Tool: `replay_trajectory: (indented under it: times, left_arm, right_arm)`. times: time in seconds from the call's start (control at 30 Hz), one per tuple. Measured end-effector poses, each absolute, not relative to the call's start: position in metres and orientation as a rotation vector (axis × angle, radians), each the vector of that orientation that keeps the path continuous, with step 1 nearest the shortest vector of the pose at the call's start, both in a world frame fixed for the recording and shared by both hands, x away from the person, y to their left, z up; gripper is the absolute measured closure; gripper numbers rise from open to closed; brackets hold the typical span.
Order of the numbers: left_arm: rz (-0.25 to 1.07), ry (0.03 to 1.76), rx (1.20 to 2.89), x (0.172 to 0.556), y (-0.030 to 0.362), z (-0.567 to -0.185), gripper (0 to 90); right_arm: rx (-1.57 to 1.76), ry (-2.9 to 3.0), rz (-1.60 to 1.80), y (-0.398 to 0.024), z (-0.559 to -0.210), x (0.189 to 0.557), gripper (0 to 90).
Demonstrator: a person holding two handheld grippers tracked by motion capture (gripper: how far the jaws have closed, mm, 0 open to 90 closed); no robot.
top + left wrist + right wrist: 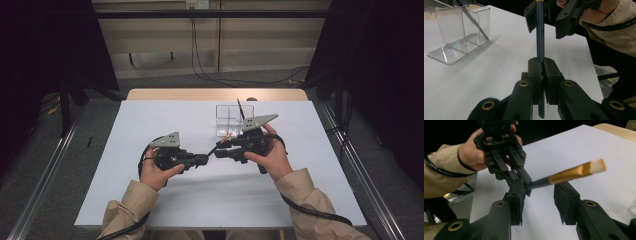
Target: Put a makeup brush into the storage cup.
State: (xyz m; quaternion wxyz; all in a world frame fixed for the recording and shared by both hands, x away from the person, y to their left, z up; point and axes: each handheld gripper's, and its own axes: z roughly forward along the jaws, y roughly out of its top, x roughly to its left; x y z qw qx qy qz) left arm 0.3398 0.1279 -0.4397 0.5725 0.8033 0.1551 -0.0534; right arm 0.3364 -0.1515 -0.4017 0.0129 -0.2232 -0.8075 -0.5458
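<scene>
Mid-handover, mid-counter: left tool (541, 75) clamped the brush (540, 37) handle; right tool (541, 202) stood wide around its bristle end. Next, likely: right closes, left releases, brush goes to the far organizer (227, 117).

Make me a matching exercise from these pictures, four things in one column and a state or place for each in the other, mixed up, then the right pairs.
Things:
1. left gripper
2. right gripper
3. paintbrush
4. clear plastic organizer

States or places:
A. jaws apart, one on each side of the handle
B. stands on the white table, beyond the grippers
C. jaws shut on a dark handle
D. has a gold ferrule and a flat pale tip

Pairs: 1-C, 2-A, 3-D, 4-B
</scene>
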Motion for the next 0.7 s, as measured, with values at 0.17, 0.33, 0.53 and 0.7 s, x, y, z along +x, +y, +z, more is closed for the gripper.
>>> replay_trajectory:
  times: [0.17, 0.33, 0.53, 0.7]
  left_arm:
    - [-0.132, 0.360, 1.875, 0.3392, 0.1262, -0.4400, 85.2]
    - [-0.129, 0.364, 1.860, 0.3393, 0.1263, -0.4392, 85.3]
    - [-0.135, 0.365, 1.852, 0.3395, 0.1264, -0.4399, 85.2]
    - [-0.141, 0.366, 1.850, 0.3397, 0.1260, -0.4403, 85.2]
  right_arm:
    - [-0.700, -2.513, -1.713, -0.1523, -0.4004, 0.3367, 69.4]
    - [-0.704, -2.504, -1.713, -0.1540, -0.4008, 0.3368, 75.4]
    - [-0.711, -2.493, -1.715, -0.1544, -0.4015, 0.3370, 78.3]
    - [-0.720, -2.479, -1.721, -0.1539, -0.4008, 0.3374, 78.5]
